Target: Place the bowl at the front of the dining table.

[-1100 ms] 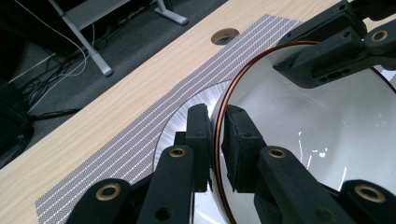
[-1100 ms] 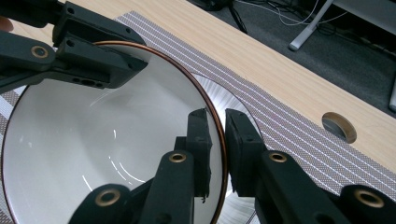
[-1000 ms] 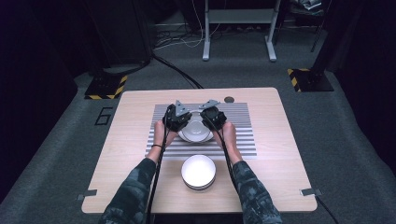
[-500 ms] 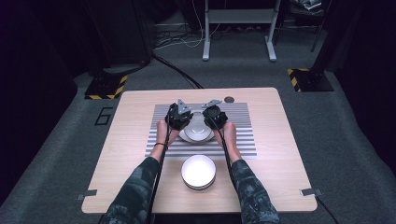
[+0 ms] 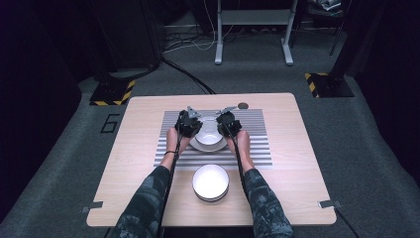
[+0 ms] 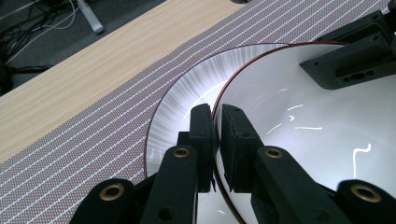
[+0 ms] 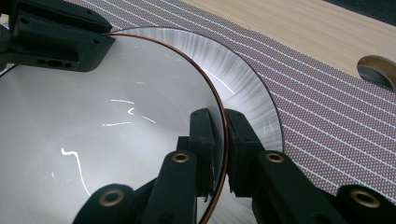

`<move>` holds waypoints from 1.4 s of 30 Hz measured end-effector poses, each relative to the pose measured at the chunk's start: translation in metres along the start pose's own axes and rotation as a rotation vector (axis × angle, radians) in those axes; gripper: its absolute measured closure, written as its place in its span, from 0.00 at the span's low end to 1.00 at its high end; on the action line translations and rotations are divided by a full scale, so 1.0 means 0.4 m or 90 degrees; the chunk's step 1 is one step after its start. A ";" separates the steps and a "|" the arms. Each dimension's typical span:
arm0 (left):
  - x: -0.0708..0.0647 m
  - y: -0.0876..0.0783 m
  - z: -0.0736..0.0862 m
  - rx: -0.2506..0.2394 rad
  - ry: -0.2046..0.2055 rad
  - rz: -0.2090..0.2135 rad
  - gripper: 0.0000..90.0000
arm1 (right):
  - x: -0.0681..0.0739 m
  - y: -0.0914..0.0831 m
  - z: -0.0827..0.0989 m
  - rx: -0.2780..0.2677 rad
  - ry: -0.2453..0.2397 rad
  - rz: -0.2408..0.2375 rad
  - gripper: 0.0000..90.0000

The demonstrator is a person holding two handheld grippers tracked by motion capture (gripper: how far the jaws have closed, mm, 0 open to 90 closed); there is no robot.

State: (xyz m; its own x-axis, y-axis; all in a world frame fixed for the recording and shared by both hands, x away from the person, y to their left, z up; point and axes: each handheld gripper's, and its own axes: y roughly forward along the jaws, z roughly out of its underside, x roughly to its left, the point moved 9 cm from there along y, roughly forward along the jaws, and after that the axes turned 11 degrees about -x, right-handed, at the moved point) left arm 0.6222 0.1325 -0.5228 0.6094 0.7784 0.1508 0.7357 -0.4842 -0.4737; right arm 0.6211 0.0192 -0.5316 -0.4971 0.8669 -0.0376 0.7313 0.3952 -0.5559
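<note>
Hidden and cut-off parts around the held bowl

The bowl [image 6: 303,140] runs off the left gripper view's right and bottom edges; its plate [image 6: 187,107] lies mostly beneath it, and the near stacked bowls [image 5: 211,182] are too small to count.

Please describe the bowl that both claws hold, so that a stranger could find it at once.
On the light wooden table lies a grey striped mat. At its middle a white bowl with a thin brown rim sits on a white plate, one claw clamped on each side of its rim. The other white bowl, nearer the person, has no plate.
</note>
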 end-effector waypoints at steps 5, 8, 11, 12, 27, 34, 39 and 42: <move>0.002 0.004 -0.002 0.009 -0.001 -0.002 0.92 | -0.004 0.005 -0.004 0.004 0.011 0.003 0.91; 0.006 0.009 -0.005 0.011 0.001 -0.007 0.92 | -0.006 0.009 -0.005 0.004 0.016 0.007 0.91; 0.009 0.016 -0.008 0.012 0.001 -0.012 0.92 | -0.010 0.015 -0.009 0.002 0.017 0.015 0.90; 0.010 0.019 -0.009 0.014 -0.002 -0.014 0.92 | -0.012 0.018 -0.010 0.003 0.015 0.015 0.90; 0.016 0.033 -0.015 0.023 -0.019 -0.032 0.92 | -0.022 0.031 -0.017 0.004 0.035 0.025 0.89; 0.002 0.032 -0.014 0.040 -0.033 -0.011 0.77 | -0.020 0.035 -0.012 0.013 0.039 0.017 0.67; -0.004 0.022 -0.020 0.058 -0.055 0.001 0.46 | -0.017 0.027 -0.012 0.010 0.067 -0.003 0.28; -0.004 0.006 -0.031 0.059 -0.074 0.009 0.32 | -0.011 0.011 -0.017 0.013 0.071 -0.012 0.16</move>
State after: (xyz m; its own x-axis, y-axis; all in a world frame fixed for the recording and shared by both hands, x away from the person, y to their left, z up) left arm 0.6268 0.1253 -0.5136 0.5770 0.8155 0.0443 0.6933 -0.4604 -0.5544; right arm 0.6297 0.0193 -0.5281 -0.4541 0.8885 0.0654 0.7118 0.4060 -0.5731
